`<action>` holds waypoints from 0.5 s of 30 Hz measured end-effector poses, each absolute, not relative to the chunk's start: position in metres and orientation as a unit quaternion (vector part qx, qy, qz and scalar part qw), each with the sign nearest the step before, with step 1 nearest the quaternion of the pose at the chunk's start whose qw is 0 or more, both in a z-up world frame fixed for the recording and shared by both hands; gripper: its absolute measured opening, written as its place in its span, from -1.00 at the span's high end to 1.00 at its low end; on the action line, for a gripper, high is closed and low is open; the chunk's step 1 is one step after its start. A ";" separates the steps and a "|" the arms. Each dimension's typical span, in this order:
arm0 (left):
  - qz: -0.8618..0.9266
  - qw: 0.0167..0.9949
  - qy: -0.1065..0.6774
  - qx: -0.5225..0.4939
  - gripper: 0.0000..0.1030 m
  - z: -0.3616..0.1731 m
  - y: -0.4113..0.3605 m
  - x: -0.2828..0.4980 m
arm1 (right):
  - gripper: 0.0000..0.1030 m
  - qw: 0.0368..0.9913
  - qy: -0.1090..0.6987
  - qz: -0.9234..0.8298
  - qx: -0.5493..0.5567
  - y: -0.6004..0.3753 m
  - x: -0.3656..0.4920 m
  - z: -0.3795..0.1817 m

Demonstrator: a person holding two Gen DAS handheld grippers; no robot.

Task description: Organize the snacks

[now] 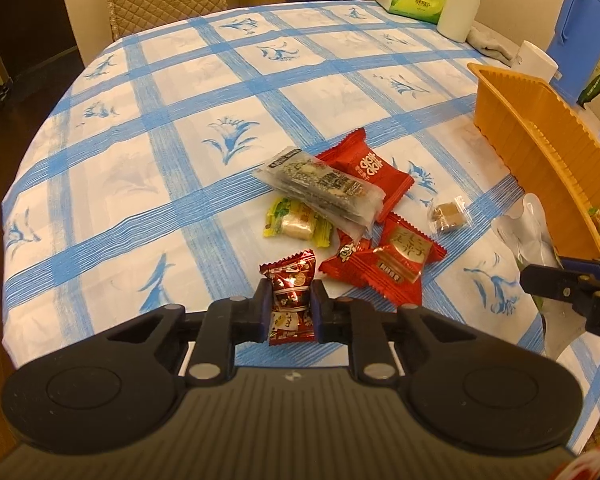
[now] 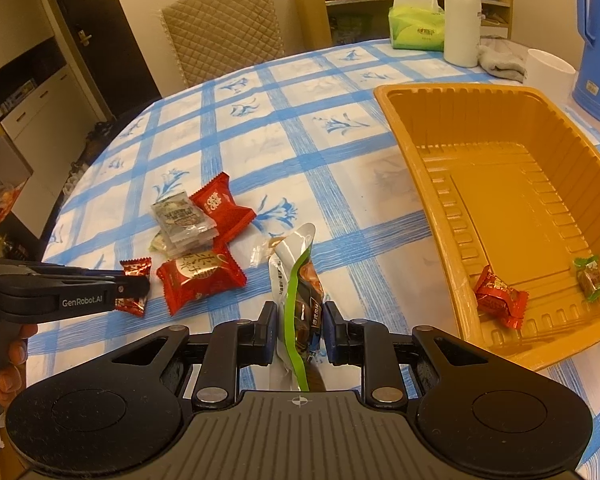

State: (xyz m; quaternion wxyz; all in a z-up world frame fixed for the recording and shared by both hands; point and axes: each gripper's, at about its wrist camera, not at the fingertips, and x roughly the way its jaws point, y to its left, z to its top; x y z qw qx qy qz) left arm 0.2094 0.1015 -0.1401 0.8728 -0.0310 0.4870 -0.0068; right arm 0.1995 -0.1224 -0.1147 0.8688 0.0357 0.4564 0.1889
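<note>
In the left wrist view, the left gripper point(image 1: 288, 307) is seen with its jaws pinched on a small dark red foil candy packet point(image 1: 291, 298), held by its middle so both crimped ends stick out; whether it is lifted or lying on the checked blue and white tablecloth point(image 1: 172, 168) cannot be told. Just beyond it a loose pile of snacks point(image 1: 340, 216) is spread on the cloth: a clear sesame bar pack lying across a red packet, a yellow-green sweet, two more red packets and a small clear-wrapped brown cube set slightly apart. At the right edge the orange tray point(image 1: 540, 128) is cut off, so its contents are mostly hidden, and the right gripper point(image 1: 540, 280) is only partly in frame. In the right wrist view, the right gripper point(image 2: 300, 330) is shown with its jaws pressed on a silver and green pouch point(image 2: 298, 280), gripped edge-on and upright, probably so it can be carried across to the tray. The orange tray point(image 2: 432, 184) lies to the right, near the gripper, and already holds a red sweet point(image 2: 498, 296) and a green-wrapped sweet point(image 2: 592, 278), which suggests sorting is at an early stage. The pouch's print is too small to be read, and its lower end is hidden behind the gripper body.
</note>
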 end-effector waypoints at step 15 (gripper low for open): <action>-0.015 0.888 0.456 -0.052 0.66 -0.086 0.086 0.164 | 0.53 0.869 0.440 0.224 0.041 -0.141 0.176 -0.088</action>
